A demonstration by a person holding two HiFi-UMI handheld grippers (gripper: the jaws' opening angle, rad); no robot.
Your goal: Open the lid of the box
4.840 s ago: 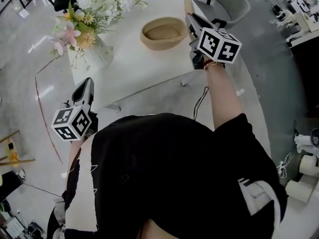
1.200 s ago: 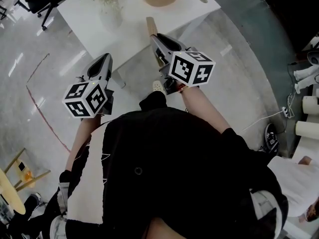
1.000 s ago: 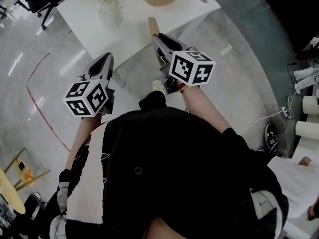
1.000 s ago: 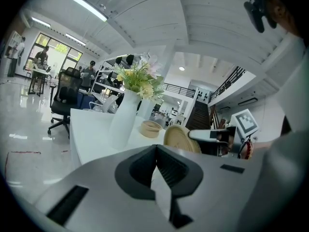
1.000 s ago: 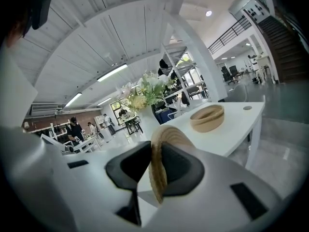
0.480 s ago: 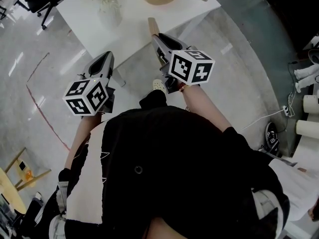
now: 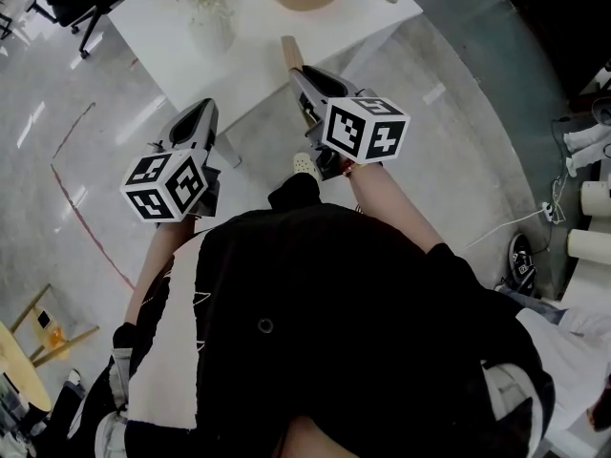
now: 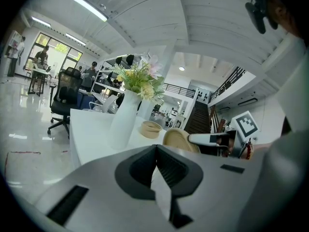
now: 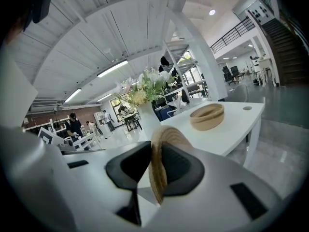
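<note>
The right tool (image 9: 153,151) grips the lid (image 9: 166,134) edgewise, well apart from the box (image 9: 207,116) on the surface (image 9: 236,124) — left tool (image 8: 157,152) closed, empty.

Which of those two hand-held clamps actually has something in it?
The right gripper: its jaws pinch the tan round lid edge-on. The left gripper has its jaws closed together on nothing.

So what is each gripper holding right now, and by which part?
Right gripper: the round tan woven lid, clamped edge-on at its rim. Left gripper: nothing, jaws closed together.
</note>
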